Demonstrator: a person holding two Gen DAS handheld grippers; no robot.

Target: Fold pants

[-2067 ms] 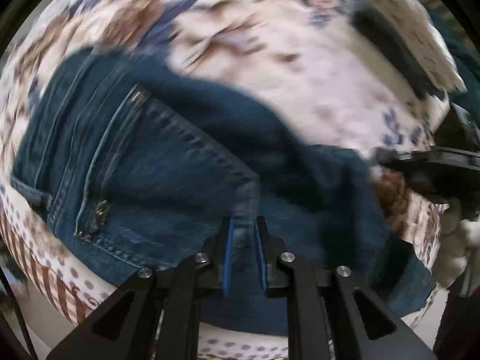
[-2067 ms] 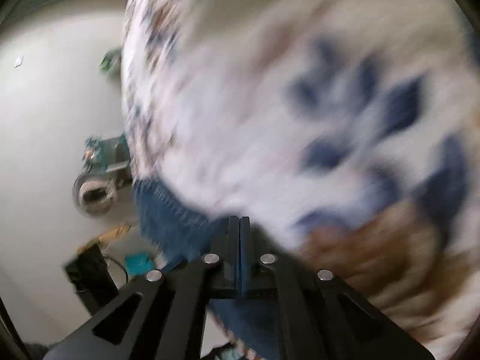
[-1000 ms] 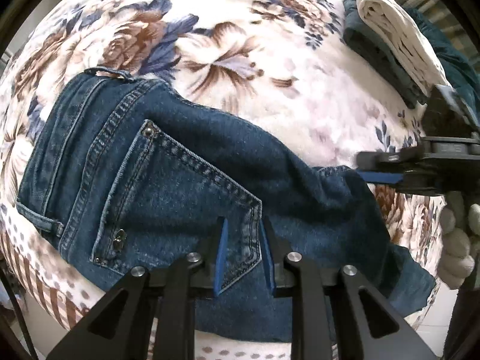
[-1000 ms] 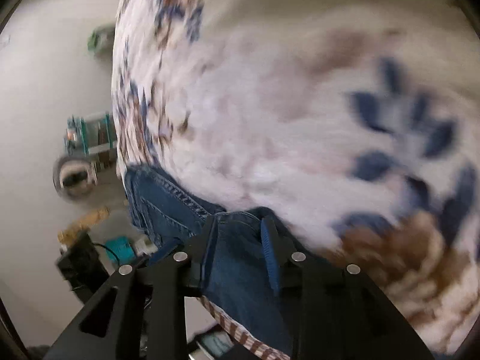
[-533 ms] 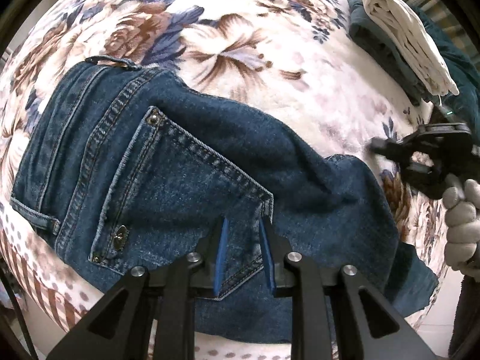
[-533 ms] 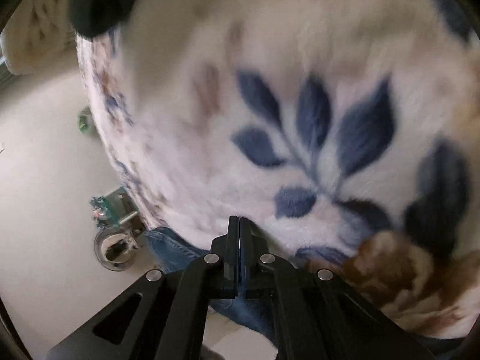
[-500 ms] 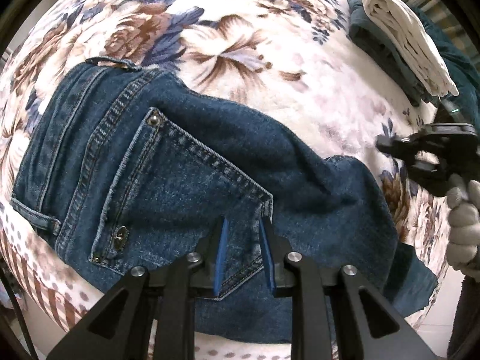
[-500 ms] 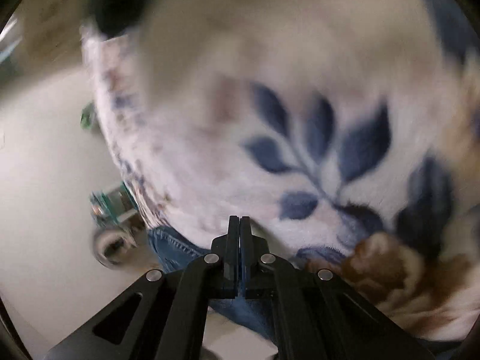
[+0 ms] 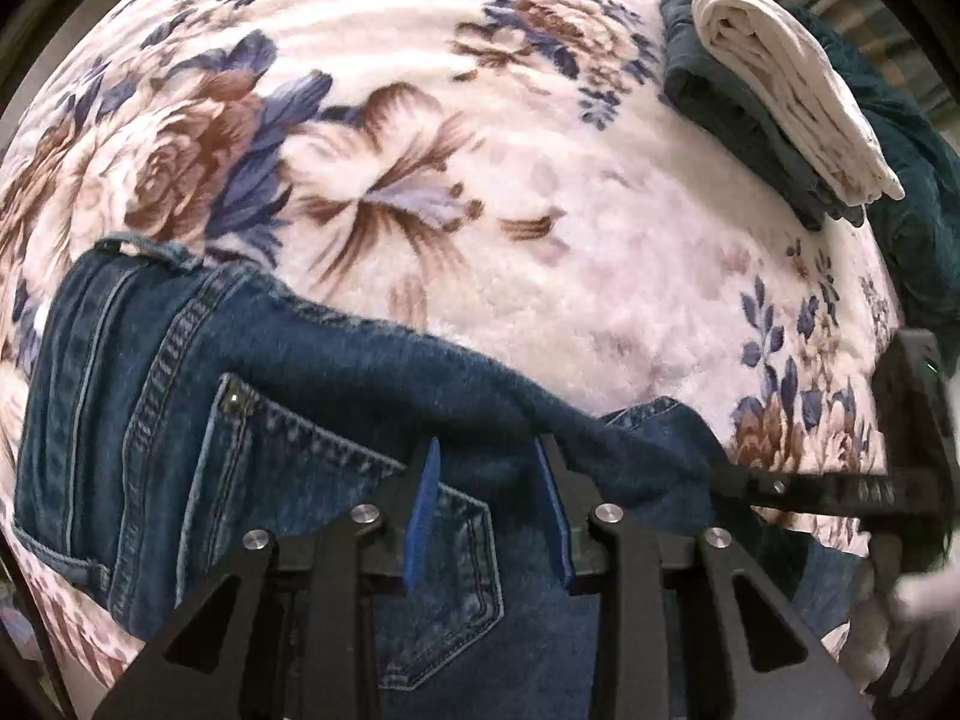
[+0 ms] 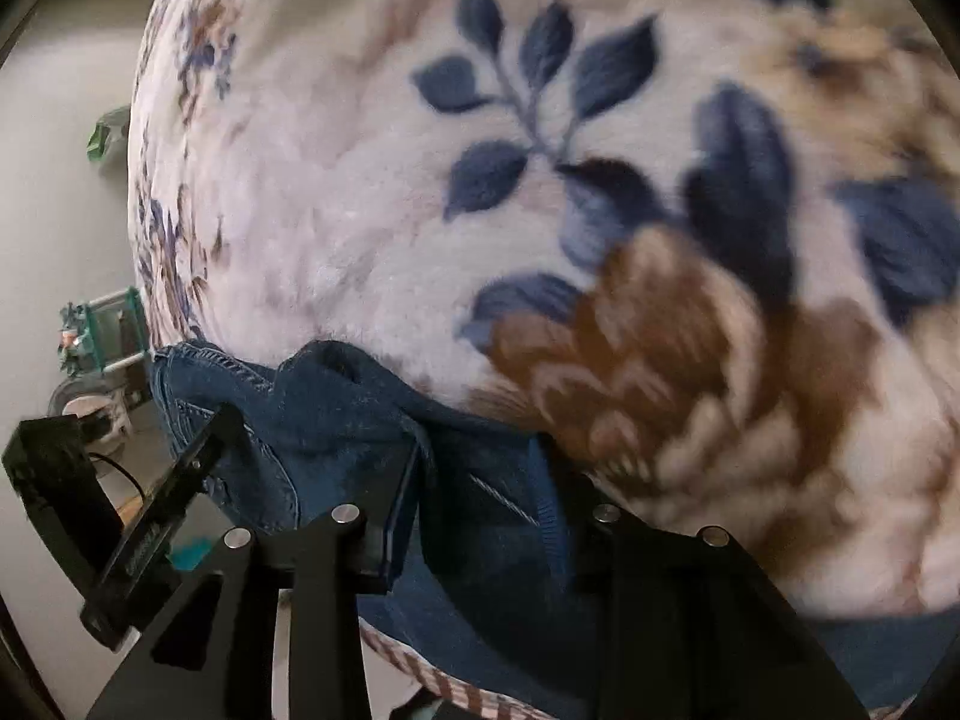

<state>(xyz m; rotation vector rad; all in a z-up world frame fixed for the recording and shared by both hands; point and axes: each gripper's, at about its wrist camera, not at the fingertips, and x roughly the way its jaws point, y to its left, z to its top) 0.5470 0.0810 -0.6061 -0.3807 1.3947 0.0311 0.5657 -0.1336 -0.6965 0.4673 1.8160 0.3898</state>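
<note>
Dark blue jeans (image 9: pixel 252 420) lie on a floral blanket (image 9: pixel 480 180), waistband at the left, back pocket facing up. My left gripper (image 9: pixel 489 507) is open, its blue pads on either side of the denim by the back pocket. My right gripper (image 10: pixel 477 507) is open over a bunched fold of the jeans (image 10: pixel 342 396) at the blanket's near edge. The right gripper also shows in the left wrist view (image 9: pixel 840 489), low at the right end of the jeans. The left gripper shows in the right wrist view (image 10: pixel 162 498) at lower left.
A stack of folded clothes, white (image 9: pixel 780 72) on dark teal (image 9: pixel 732 114), lies at the blanket's far right, with a teal towel (image 9: pixel 912 198) beside it. Beyond the blanket's edge is a pale floor with small clutter (image 10: pixel 96 336).
My left gripper opened wider and slid along the jeans past the back pocket. My right gripper went from shut over bare blanket to open over the bunched jeans fold.
</note>
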